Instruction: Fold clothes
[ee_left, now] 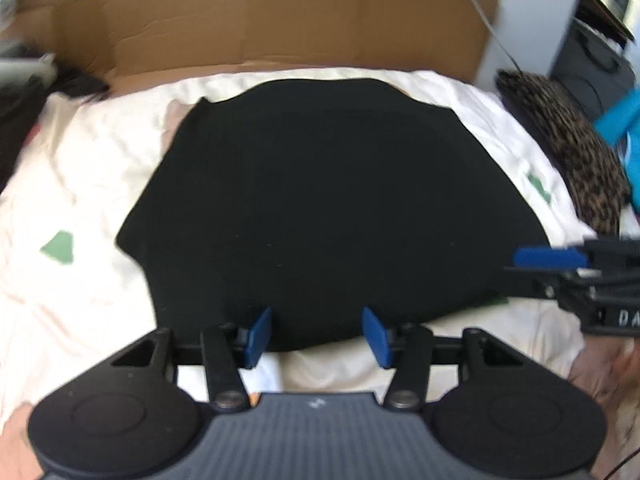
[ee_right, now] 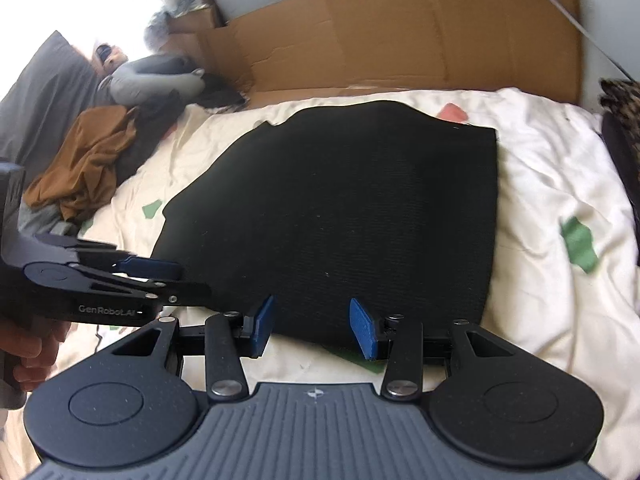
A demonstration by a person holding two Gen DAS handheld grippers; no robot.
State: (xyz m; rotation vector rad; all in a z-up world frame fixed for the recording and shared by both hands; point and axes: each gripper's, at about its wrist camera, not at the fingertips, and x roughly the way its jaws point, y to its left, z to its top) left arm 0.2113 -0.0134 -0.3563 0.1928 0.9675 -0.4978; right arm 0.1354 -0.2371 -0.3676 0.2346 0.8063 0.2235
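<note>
Black garment [ee_left: 320, 200]: matte, fine-ribbed knit, spread flat with a rounded outline on a cream bedsheet [ee_left: 80, 160] with green patches. Left claw [ee_left: 316, 338] and right claw [ee_right: 314, 328]: blue pads partly parted at its near hem, gripping nothing. Brown cardboard [ee_right: 400, 32] behind.

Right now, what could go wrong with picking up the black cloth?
Both hand-held grippers, left and right, have open jaws at the near edge of the black garment. They could also pinch the white bedsheet underneath. The garment looks already folded, so they might catch only the top layer and undo it.
</note>
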